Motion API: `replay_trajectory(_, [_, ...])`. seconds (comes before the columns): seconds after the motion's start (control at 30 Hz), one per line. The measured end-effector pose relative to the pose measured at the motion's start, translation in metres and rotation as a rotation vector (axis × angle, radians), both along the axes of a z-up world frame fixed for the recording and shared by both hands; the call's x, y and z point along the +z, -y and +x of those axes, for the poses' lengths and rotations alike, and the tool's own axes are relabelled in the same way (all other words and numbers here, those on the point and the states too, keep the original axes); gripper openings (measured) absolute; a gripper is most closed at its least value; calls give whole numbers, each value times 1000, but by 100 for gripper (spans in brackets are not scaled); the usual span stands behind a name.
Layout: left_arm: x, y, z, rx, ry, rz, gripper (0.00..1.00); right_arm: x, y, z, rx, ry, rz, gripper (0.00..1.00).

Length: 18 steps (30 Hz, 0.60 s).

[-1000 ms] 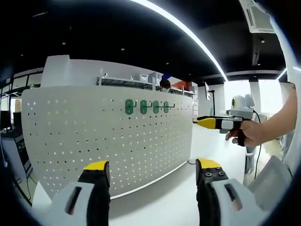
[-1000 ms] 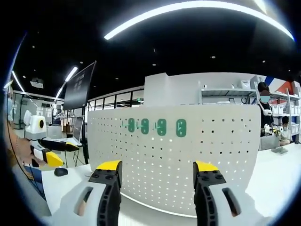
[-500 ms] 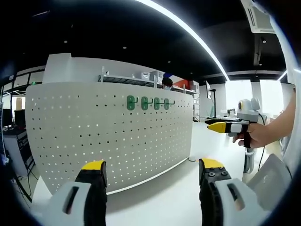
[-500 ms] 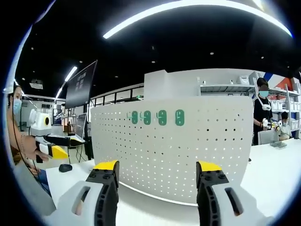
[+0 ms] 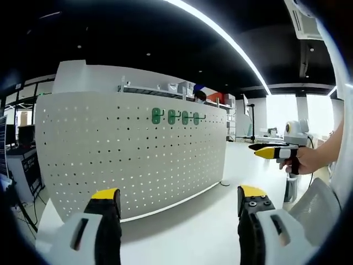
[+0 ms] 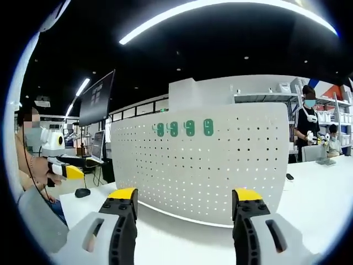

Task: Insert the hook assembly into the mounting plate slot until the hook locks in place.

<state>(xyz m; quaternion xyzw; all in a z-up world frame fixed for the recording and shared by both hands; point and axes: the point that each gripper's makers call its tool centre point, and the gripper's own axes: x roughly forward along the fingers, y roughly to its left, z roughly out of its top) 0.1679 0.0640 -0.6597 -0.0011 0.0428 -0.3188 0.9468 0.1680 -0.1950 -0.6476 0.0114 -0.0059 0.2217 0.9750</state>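
Hooks (image 5: 177, 116) sit on the pegboard (image 5: 132, 154), both grippers (image 5: 176, 212) (image 6: 185, 212) gaping empty, apparently backing off

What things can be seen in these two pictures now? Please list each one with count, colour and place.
Pegboard: one, white, upright on the table.
Hooks: four, green, in a row near the pegboard's top.
Table: one, white, under the pegboard.
Computer mouse: one, black, on the table left of the pegboard.
Shelving: white, behind the pegboard.
Left gripper: yellow-tipped jaws apart, empty.
Right gripper: yellow-tipped jaws apart, empty.
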Motion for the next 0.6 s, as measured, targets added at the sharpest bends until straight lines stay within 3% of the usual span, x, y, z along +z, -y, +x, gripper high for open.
replay_trajectory(0.6, [-2,-28,-18,46,-1,-30,98,-13,-3,-28,14,-33,20,68])
